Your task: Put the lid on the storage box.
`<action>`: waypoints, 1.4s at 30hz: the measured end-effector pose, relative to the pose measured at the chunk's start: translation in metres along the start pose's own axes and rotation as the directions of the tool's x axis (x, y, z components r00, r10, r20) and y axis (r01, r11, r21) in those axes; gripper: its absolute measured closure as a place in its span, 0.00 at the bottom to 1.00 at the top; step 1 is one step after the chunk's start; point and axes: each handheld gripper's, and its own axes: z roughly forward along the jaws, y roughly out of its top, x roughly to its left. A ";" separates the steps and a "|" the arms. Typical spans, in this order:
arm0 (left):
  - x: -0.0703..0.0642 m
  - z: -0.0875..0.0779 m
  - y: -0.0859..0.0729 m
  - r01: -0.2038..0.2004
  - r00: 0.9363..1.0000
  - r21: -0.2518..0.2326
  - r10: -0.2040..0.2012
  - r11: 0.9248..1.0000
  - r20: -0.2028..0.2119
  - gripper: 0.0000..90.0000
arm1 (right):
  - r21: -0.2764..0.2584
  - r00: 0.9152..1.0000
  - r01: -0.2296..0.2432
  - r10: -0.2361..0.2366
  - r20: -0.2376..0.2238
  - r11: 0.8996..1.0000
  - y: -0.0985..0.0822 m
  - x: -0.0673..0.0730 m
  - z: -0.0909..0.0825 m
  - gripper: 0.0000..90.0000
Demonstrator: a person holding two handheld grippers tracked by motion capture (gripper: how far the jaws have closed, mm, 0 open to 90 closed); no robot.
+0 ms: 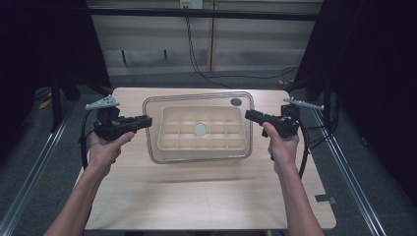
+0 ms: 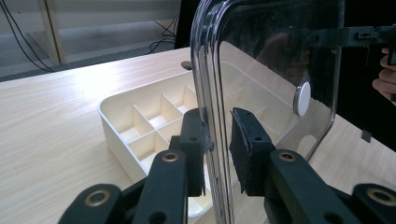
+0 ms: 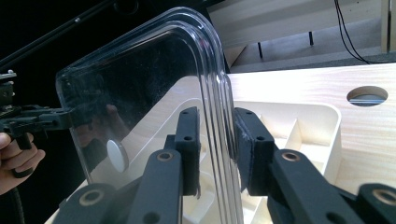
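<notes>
We see the left tool [image 1: 147, 120] clamped on the clear lid's [image 1: 199, 98] left edge and the right tool [image 1: 247, 115] on its right, above the cream tray [image 1: 169, 142] on the desk [image 1: 196, 196]. Gripper views show a white knob [image 2: 302, 99]; lid apparently raised. Hands level, facing inward.

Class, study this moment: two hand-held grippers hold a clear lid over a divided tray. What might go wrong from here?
1. The clear lid is pinched only at its thin rim by the left hand-held gripper and right hand-held gripper; it may slip.
2. If one hand rises faster, the lid could tilt and knock the cream tray.
3. Pulling apart might flex the lid.
</notes>
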 end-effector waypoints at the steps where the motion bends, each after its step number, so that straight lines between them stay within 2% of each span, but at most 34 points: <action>1: 0.001 0.001 0.001 -0.003 1.000 0.000 0.003 1.000 -0.001 0.84 | 0.001 1.000 0.002 -0.002 -0.001 1.000 0.001 0.000 0.001 0.80; 8: 0.009 0.008 0.008 0.008 1.000 0.007 -0.008 1.000 -0.009 0.84 | -0.008 1.000 0.000 0.000 0.004 1.000 0.005 -0.005 0.008 0.80; 26: 0.029 0.040 0.015 0.060 0.998 0.018 -0.060 0.998 -0.027 0.83 | 0.016 0.998 -0.066 0.066 0.024 0.998 0.007 -0.034 0.029 0.80; 33: 0.031 0.046 0.021 0.052 0.998 0.027 -0.051 0.998 -0.036 0.82 | 0.021 0.997 -0.074 0.074 0.032 0.997 0.006 -0.042 0.035 0.80; 42: 0.039 0.054 0.021 0.070 0.997 0.041 -0.068 0.997 -0.044 0.81 | 0.041 0.995 -0.088 0.086 0.040 0.995 0.007 -0.047 0.040 0.81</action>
